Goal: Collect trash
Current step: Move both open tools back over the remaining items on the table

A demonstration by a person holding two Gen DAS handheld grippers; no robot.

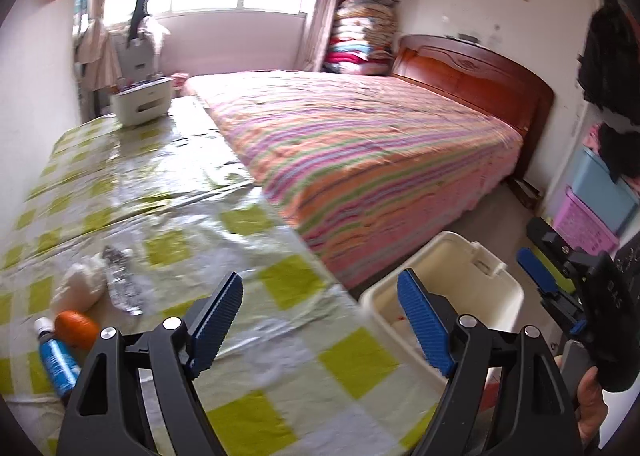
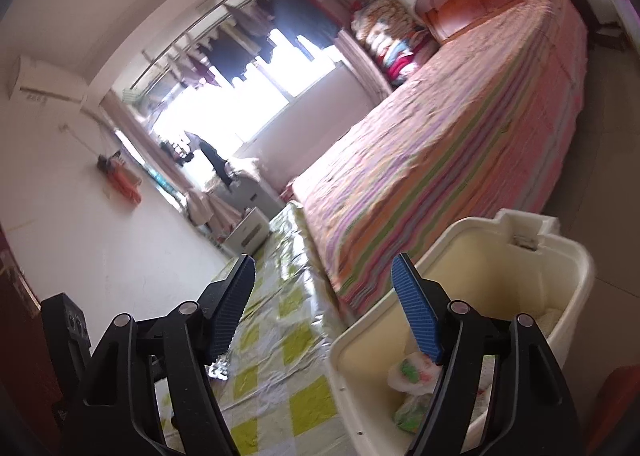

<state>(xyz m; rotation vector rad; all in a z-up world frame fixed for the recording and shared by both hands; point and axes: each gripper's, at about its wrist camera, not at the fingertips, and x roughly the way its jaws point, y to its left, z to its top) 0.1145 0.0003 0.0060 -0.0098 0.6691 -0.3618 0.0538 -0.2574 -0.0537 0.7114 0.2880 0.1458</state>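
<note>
Both tongs are spread wide with nothing in them. My left gripper hangs over the near table edge, where the checkered cloth drops off toward the cream bin sitting just beside it. Trash on the table: a white wad, a foil wrapper, an orange and a blue bottle, all bunched at my far left. My right gripper straddles the bin rim; wrappers lie inside. The striped bed crowds both.
</note>
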